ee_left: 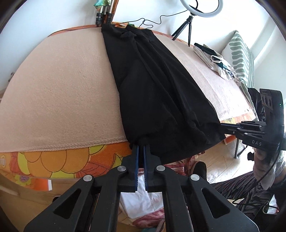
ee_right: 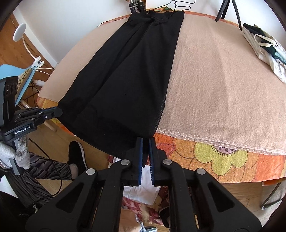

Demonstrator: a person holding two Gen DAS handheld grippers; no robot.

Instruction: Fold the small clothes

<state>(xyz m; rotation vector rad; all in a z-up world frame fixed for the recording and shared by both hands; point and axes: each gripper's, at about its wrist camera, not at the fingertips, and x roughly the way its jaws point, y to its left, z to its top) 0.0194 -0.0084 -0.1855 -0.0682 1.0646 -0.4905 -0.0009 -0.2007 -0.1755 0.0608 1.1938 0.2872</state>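
"GenRobot.AI" label (ee_right: 22,132) on left hand-held gripper (ee_right: 59,111), "DAS" (ee_left: 256,143) on right.

White walls (ee_left: 53,16), wood floor (ee_right: 241,192), ring light (ee_left: 202,9) on tripod, striped cushion (ee_left: 241,53) by bright window.

Matt black cloth garment (ee_left: 152,92), fuzzy blanket (ee_left: 59,100)

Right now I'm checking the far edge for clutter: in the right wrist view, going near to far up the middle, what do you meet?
Right gripper, shut on the hem → black garment lying lengthwise on the beige blanket → its knotted waist tie → tripod legs at the far edge.
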